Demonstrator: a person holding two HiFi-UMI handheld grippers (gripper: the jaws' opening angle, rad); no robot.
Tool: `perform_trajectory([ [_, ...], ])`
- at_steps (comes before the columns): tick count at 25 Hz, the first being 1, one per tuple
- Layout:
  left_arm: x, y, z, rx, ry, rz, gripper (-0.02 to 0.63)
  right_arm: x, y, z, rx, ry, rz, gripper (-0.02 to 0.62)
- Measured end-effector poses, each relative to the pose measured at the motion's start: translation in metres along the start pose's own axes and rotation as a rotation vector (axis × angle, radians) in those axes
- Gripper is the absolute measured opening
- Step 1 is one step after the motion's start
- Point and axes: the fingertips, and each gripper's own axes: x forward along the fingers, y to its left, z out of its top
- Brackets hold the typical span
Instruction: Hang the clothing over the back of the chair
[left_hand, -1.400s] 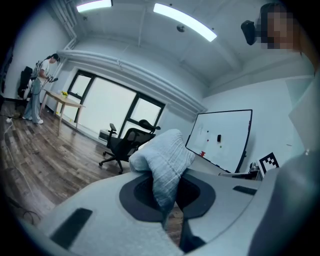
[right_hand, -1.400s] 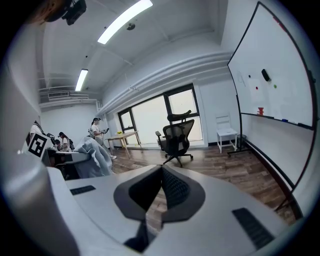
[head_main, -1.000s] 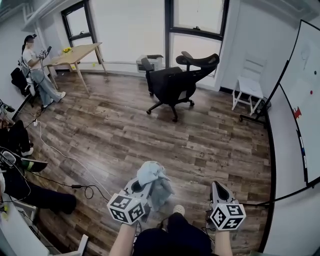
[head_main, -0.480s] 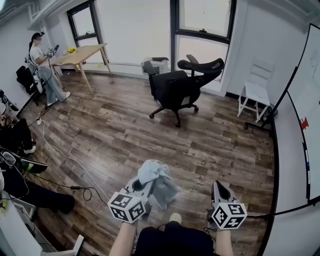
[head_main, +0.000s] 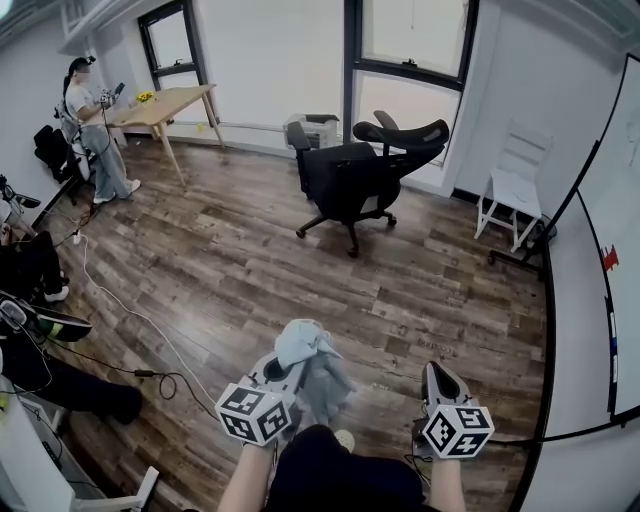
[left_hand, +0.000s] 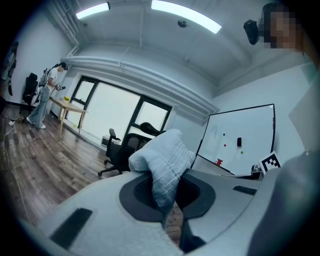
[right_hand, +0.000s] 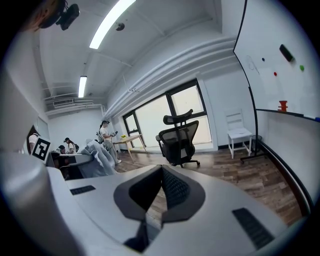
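Observation:
A pale blue piece of clothing (head_main: 308, 350) hangs bunched from my left gripper (head_main: 287, 366), which is shut on it low in the head view. In the left gripper view the cloth (left_hand: 162, 160) rises from between the closed pads (left_hand: 150, 192). My right gripper (head_main: 432, 374) is held beside it at the right, shut with nothing in it; its pads (right_hand: 172, 187) meet at the tip. The black office chair (head_main: 355, 180) with a headrest stands far ahead by the windows, well apart from both grippers. It also shows past the cloth (left_hand: 122, 150) and straight ahead of the right gripper (right_hand: 178, 142).
A white chair (head_main: 512, 185) and a whiteboard (head_main: 615, 250) stand at the right. At the far left are a wooden table (head_main: 165, 105) and a standing person (head_main: 92, 125). Cables (head_main: 130, 320) trail over the wood floor at the left. A printer (head_main: 315, 128) sits behind the office chair.
Both grippers and the held clothing have moved forward over the floor toward the office chair. The grip on the cloth is unchanged, and the right gripper stays shut and empty.

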Motion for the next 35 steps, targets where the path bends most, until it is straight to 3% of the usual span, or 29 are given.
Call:
perform_trajectory([
  [19,0.002,0.011,0.009,0.005,0.008,0.033,0.028,0.017,0.005,-0.003,0.035,0.021,0.029,0.000],
  [35,0.088,0.060,0.044,-0.022,0.015,0.041,0.028,0.114,-0.004,0.047,0.025,0.037,0.050,0.000],
])
